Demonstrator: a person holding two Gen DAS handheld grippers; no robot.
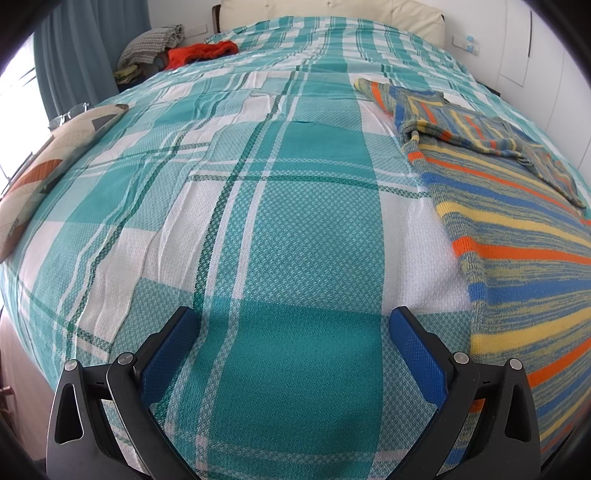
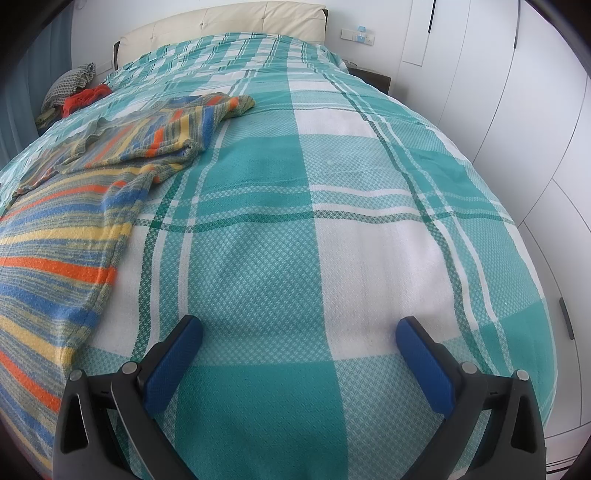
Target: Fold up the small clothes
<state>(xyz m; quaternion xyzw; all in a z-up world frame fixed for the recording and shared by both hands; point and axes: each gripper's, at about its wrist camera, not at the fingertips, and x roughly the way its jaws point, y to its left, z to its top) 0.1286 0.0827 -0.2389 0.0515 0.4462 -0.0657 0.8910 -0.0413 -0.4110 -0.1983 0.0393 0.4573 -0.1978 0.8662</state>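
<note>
Teal-and-white plaid covers the whole bed [image 1: 288, 206], and over it we hold both tools low and level, pointing toward the cream headboard [image 2: 229, 22]. Our left gripper [image 1: 293, 325] hovers above a broad teal stripe with its blue-padded fingers [image 1: 168, 354] spread wide, grasping nothing. Just beside its right finger lies the striped knit sweater [image 1: 517, 266], orange, blue, yellow and grey, spread flat on the cover with one sleeve folded across its upper part. Our right gripper [image 2: 299, 332] sits on the other side of that garment, over a white and teal patch of the cover, its fingers [image 2: 424, 365] likewise released and apart, with only bedspread between them. From the right wrist view the sweater [image 2: 74, 229] runs along the left edge, near the left finger but not touching it. At the far left corner of the bed we see a red garment [image 1: 201, 53] and a grey checked cloth [image 1: 155, 42] heaped together. A patterned cushion [image 1: 48, 166] rests on the bed's left edge.
</note>
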